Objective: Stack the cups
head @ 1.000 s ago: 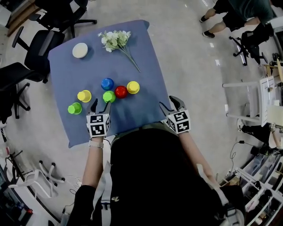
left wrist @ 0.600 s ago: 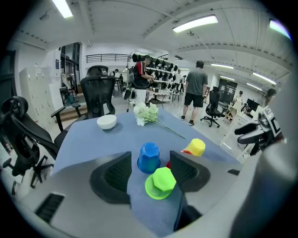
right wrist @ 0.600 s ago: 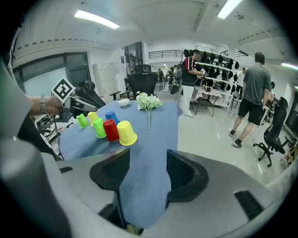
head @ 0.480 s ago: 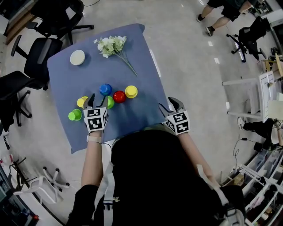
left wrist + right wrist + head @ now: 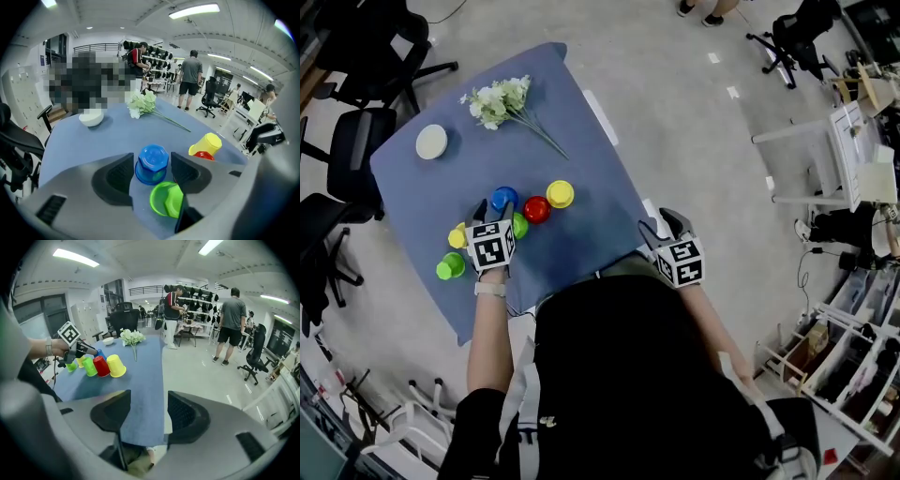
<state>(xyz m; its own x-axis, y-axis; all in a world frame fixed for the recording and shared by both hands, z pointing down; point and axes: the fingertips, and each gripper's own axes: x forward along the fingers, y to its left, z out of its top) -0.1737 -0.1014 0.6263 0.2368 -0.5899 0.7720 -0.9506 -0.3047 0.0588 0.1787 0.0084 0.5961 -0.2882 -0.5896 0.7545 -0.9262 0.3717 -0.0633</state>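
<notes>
A table (image 5: 422, 187) under a blue cloth carries six plastic cups in a loose row near the person's edge. The left gripper (image 5: 493, 212) is reached out over them, its jaws wide, one on each side of an upside-down blue cup (image 5: 151, 163); I cannot tell whether they touch it. A green cup (image 5: 165, 199) sits just below that, close to the near jaw and partly hidden by it. A red cup (image 5: 536, 209) and a yellow cup (image 5: 560, 194) stand just to the right, and another yellow cup (image 5: 457, 236) and green cup (image 5: 448, 268) to the left. The right gripper (image 5: 148, 404) hangs at the table's near corner, well apart from the cups, jaws wide with nothing between them. Farther back lie a white bowl (image 5: 431, 142) and a spray of white flowers (image 5: 502, 98)
</notes>
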